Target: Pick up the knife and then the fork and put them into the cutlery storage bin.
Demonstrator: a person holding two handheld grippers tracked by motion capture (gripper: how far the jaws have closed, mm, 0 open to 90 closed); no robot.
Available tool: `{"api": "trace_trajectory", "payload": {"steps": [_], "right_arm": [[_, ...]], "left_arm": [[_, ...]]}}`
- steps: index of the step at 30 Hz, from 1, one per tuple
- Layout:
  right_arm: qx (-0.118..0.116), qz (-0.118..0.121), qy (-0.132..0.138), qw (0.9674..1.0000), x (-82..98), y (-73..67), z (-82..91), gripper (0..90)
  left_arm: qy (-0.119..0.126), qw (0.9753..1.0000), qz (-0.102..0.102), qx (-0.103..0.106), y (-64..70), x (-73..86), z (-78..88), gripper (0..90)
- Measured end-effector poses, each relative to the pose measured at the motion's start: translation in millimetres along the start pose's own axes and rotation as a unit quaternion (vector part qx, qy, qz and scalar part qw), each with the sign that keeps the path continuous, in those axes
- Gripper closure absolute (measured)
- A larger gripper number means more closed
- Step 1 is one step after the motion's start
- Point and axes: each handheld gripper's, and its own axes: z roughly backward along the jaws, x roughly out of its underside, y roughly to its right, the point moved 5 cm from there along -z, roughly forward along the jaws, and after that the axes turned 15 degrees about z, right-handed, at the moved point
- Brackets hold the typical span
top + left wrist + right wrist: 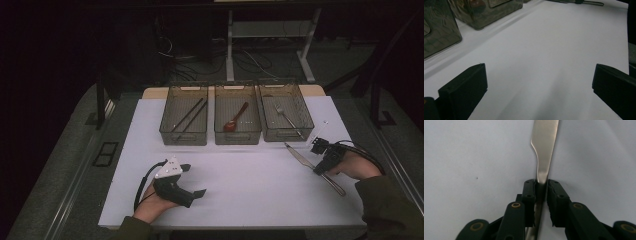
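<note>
Left tool jaws wide apart over white table; dark bins upper left.

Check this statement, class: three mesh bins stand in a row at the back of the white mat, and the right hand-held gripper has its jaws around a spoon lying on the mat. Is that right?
Not quite. The right hand-held gripper has its jaws around a table knife, not a spoon; the right gripper view shows the flat steel blade. The three mesh bins do stand in a row at the back of the white mat.
</note>
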Motion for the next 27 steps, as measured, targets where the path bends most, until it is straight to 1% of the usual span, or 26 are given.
{"api": "trace_trajectory", "payload": {"steps": [4,6,8,13,17,19,23,25,27], "right_arm": [[0.002,0.001,-0.003,1.0000,-0.4,-0.2,0.0,78.7],[0.003,0.005,-0.002,1.0000,-0.2,-0.3,0.1,78.8],[0.006,0.004,0.002,1.0000,0.4,-1.1,0.3,78.8],[0.001,-0.004,0.024,0.9997,4.9,-0.7,2.8,78.9],[-0.002,-0.013,0.053,0.9985,7.2,-1.3,7.4,78.9],[0.004,-0.017,0.070,0.9974,8.7,-0.2,10.7,78.9],[0.011,-0.027,0.109,0.9937,12.3,0.7,18.1,78.9],[0.013,-0.028,0.128,0.9913,13.8,-0.1,21.7,78.9],[0.015,-0.034,0.150,0.9881,15.0,-0.8,25.1,78.9]], "left_arm": [[0.000,1.0000,0.000,0.000,0.2,0.0,0.2,0.0],[0.000,1.0000,-0.001,0.000,0.2,-0.1,0.3,0.0],[0.000,1.0000,0.000,0.000,0.2,-0.1,0.3,0.0],[-0.001,1.0000,0.000,0.000,0.4,0.0,-0.2,0.0],[-0.001,1.0000,0.000,0.000,0.4,0.1,-0.2,0.0],[-0.001,1.0000,0.000,0.000,0.6,0.1,-0.3,0.0],[-0.001,1.0000,0.000,0.000,0.4,0.2,-0.6,0.0],[-0.001,1.0000,0.000,0.001,0.3,0.3,-0.6,0.0],[-0.001,1.0000,0.000,0.000,0.1,0.3,-0.6,0.0]]}}
